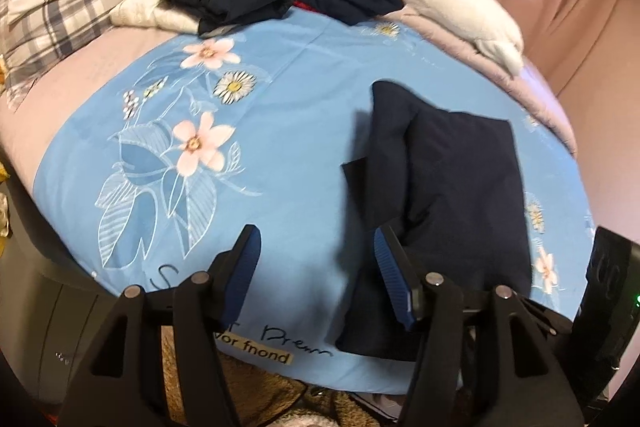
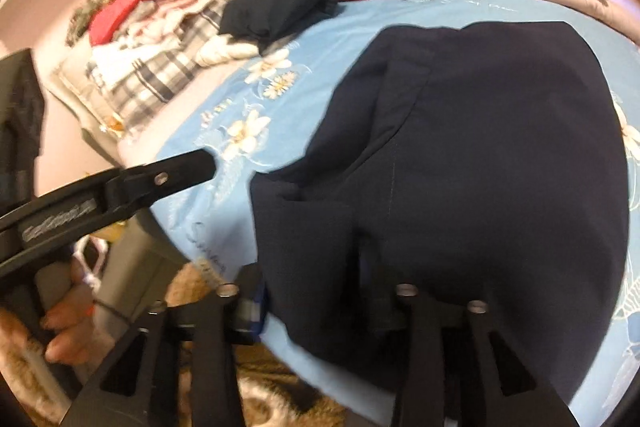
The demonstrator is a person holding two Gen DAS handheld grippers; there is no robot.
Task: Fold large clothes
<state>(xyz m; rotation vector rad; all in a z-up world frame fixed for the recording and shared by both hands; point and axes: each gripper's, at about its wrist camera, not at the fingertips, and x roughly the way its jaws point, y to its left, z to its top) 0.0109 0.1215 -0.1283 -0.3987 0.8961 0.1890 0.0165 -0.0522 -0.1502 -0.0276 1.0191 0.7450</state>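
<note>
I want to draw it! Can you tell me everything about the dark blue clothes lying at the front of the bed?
The dark navy garment is plain, smooth woven cloth, folded into a thick flat bundle with overlapping layers and a seam. It lies on the blue flowered sheet near the bed's front edge, apart from the other clothes. The left gripper is open beside it.

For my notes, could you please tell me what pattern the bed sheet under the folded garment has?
Light blue cotton sheet with pink-and-white flowers; clearest in the left wrist view.
</note>
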